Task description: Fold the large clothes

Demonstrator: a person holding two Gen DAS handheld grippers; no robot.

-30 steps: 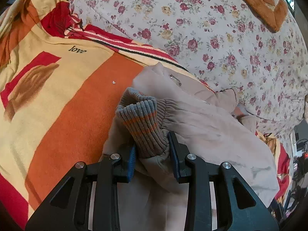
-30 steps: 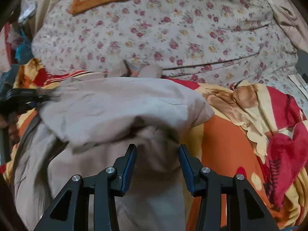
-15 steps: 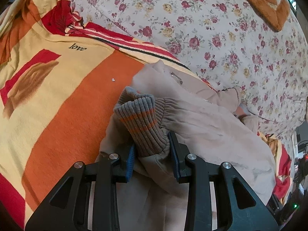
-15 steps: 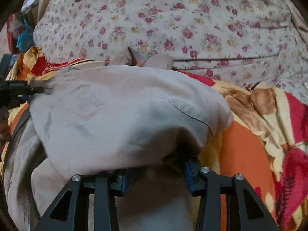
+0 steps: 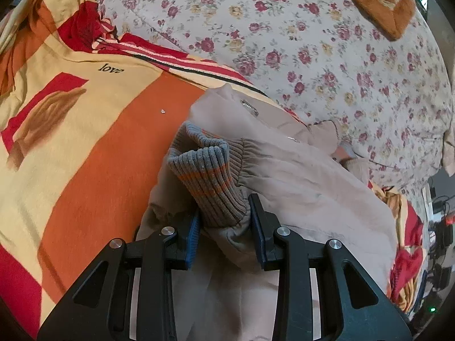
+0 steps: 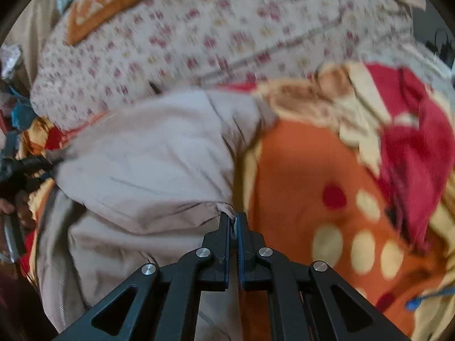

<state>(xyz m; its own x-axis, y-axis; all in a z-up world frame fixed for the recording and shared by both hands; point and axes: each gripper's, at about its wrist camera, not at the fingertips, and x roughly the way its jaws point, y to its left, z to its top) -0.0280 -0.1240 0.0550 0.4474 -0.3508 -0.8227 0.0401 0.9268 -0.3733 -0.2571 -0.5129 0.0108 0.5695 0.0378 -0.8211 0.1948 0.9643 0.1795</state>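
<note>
My right gripper [image 6: 232, 221] view was blurred, jaws pinching the beige jacket [image 6: 148, 159]; only my left gripper [image 5: 224, 221] showed its ribbed cuff [image 5: 210, 182] gripped.

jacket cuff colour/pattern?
Ribbed grey knit cuff with two thin orange stripes; clearest in the left wrist view.

Soft daylight; right view motion-blurred, fisheye edges dark.

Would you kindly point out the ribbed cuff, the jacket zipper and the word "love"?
Ribbed cuff [image 5: 209, 179]: left wrist view, on its orange stripes.
Zipper [image 5: 249, 107]: left wrist view, on its metal teeth.
"love" [image 5: 111, 69]: left wrist view, mid-word on the blanket.
</note>
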